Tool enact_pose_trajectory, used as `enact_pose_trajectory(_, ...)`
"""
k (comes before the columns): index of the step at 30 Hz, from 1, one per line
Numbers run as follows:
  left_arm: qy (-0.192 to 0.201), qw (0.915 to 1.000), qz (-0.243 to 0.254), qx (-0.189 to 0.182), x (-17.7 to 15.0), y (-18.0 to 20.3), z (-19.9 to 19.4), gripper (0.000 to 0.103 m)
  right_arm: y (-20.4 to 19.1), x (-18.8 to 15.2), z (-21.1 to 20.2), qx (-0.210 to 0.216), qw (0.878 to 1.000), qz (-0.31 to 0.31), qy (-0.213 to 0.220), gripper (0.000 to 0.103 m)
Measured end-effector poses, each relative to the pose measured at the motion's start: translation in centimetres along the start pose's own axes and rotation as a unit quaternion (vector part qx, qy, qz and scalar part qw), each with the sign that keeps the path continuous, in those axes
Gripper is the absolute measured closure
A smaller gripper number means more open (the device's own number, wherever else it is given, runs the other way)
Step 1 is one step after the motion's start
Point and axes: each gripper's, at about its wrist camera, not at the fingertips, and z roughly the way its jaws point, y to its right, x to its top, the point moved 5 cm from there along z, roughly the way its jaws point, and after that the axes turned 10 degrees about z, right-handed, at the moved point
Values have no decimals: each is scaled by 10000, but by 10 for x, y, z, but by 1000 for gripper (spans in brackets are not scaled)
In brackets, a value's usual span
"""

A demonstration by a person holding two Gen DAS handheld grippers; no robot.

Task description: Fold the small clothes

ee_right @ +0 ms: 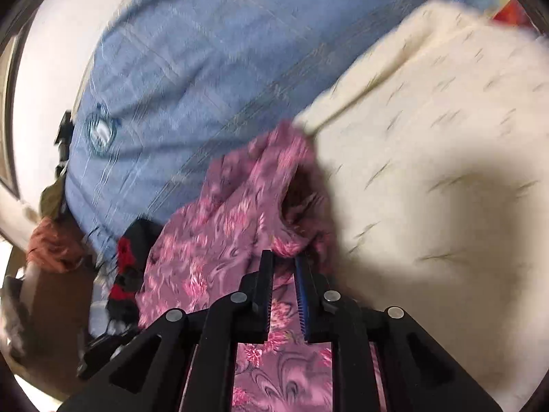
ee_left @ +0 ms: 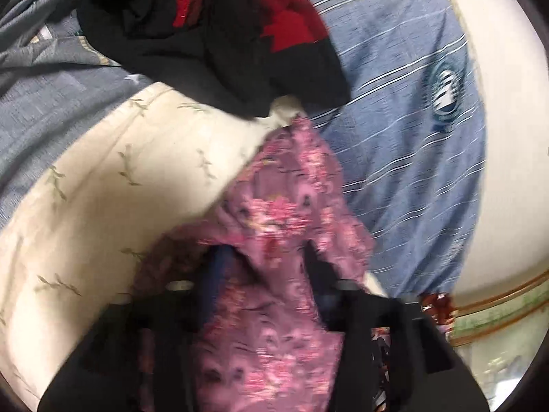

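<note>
A pink floral garment [ee_left: 284, 213] is bunched over a cream pillow and a blue bedspread. My left gripper [ee_left: 264, 257] has its fingers spread wide, and the cloth drapes between and over them; I cannot tell if it pinches anything. In the right wrist view the same pink garment [ee_right: 219, 240] lies ahead and below. My right gripper [ee_right: 284, 257] has its jaws nearly together, with a fold of the pink cloth between the tips.
A black and red garment [ee_left: 219, 31] lies crumpled at the top of the left view. The cream pillow [ee_left: 103, 178] [ee_right: 429, 158] and the striped blue bedspread [ee_left: 405, 130] [ee_right: 206, 55] lie beneath. A black and red item [ee_right: 127, 257] sits at the bed edge.
</note>
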Motion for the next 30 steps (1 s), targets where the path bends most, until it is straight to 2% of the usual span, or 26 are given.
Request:
enact_pose_trajectory(1,29,10000,-1,-11,1,2,2,41,-10,4,-8,84,9997,-97,190,87)
enact_pose_trajectory(3,36,10000,29,-69,2,10,13,40,-36,9,-6,316,9986,-411,122,86)
enact_pose_trajectory(6,81,9999,-48,-54,3,10,30,42,-96,0,35,702,9888,-1163,-622,75)
enact_pose_trajectory(7,130,9999,31,47,1,8,33,45,-124,-9,61,868,9800,-1484,-1005,74)
enact_pose_trajectory(9,141,9988,188,436,-2,5,33,74,-163,-26,102,985,9654,-1920,-1461,73)
enact_pose_trajectory(10,130,9973,330,638,-2,6,34,78,-181,-37,123,1105,9544,-2112,-1795,72)
enact_pose_trajectory(11,133,9960,433,769,-2,7,35,78,-200,-50,149,1202,9413,-2280,-2178,72)
enact_pose_trajectory(13,143,9957,459,787,-2,7,35,78,-225,-78,190,1195,9199,-2521,-2757,72)
enact_pose_trajectory(16,91,9957,475,784,1,7,33,78,-247,-120,242,1000,8898,-2887,-3391,72)
enact_pose_trajectory(17,68,9960,459,759,3,7,32,78,-249,-133,255,821,8818,-3031,-3520,73)
enact_pose_trajectory(19,41,9967,411,706,5,6,30,78,-250,-148,271,649,8725,-3303,-3541,70)
enact_pose_trajectory(23,-9,9973,351,649,9,4,25,78,-244,-171,291,840,8514,-2851,-4321,64)
enact_pose_trajectory(24,-14,9973,344,644,10,4,23,78,-243,-174,290,823,8499,-2960,-4281,66)
enact_pose_trajectory(25,-12,9974,337,629,10,4,23,78,-246,-176,284,900,8446,-3175,-4215,85)
enact_pose_trajectory(26,0,9975,330,628,10,4,22,78,-252,-178,278,1007,8393,-3357,-4155,97)
enact_pose_trajectory(28,69,9973,307,666,12,5,19,78,-275,-175,263,1243,8377,-3753,-3768,96)
enact_pose_trajectory(30,120,9965,349,755,14,4,17,78,-304,-159,253,1585,8521,-3746,-3295,96)
